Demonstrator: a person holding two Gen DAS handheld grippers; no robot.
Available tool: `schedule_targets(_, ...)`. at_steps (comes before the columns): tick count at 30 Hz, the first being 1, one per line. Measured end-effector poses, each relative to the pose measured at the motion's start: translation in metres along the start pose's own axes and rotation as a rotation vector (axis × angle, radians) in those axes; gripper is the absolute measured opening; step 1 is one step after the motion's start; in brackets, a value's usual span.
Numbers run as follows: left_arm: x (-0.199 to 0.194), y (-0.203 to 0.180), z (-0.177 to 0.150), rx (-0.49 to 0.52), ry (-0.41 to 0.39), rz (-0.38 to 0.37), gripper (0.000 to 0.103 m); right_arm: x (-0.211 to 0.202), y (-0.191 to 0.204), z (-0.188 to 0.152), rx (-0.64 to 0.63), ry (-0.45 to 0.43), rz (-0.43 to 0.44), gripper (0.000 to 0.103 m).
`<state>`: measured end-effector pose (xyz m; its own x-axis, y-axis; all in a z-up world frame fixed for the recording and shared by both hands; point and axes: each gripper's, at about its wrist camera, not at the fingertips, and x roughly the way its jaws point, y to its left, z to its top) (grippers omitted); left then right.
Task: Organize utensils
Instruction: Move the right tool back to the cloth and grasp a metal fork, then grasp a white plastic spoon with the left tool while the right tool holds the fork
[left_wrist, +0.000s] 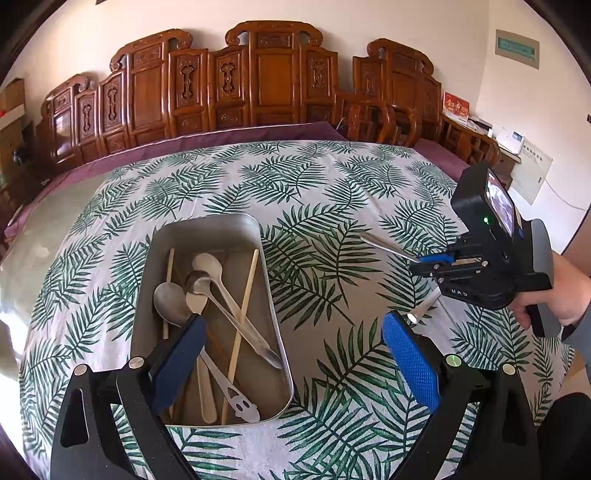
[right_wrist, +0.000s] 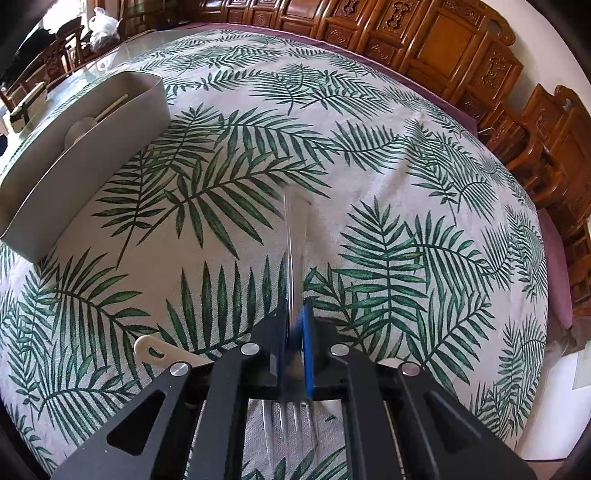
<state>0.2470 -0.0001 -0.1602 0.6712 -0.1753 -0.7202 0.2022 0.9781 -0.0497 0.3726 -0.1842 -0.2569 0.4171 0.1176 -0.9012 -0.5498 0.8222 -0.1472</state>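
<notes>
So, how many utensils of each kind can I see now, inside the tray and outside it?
Spoons in the tray: 4
Pale chopsticks in the tray: 2
Fork in the right gripper: 1
White-handled utensil on the cloth: 1
Total: 8

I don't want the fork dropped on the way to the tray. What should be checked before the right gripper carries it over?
1. Right gripper shut on fork: ok.
2. Fork off the cloth: ok; handle juts out in the air in the left view.
3. Grip point: not ok; held near the tines, long handle overhanging.
4. Path to tray: ok, only bare cloth between.
5. Left gripper out of the way: not ok; it is open, one finger over the tray.
6. White utensil on the cloth undisturbed: cannot tell.
</notes>
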Motion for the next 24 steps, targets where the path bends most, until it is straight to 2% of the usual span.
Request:
schedule_targets(5, 0.001, -0.002, 0.0, 0.006, 0.004, 0.003, 0.093, -0.014, -0.006, -0.007, 0.064, -0.054, 0.012, 0.008)
schedule_targets(8, 0.0, -0.004, -0.001, 0.009, 0.002, 0.001, 0.093, -0.035, -0.013, -0.016, 0.129, -0.116, 0.033, 0.008)
schedule_targets(14, 0.0, -0.012, -0.001, 0.027, 0.001, -0.008, 0.093, -0.073, -0.025, -0.052, 0.25, -0.194, 0.022, 0.008)
schedule_targets(24, 0.01, -0.047, 0.002, 0.106, 0.016, -0.044, 0.093, -0.081, -0.054, -0.103, 0.4, -0.197, -0.01, 0.008)
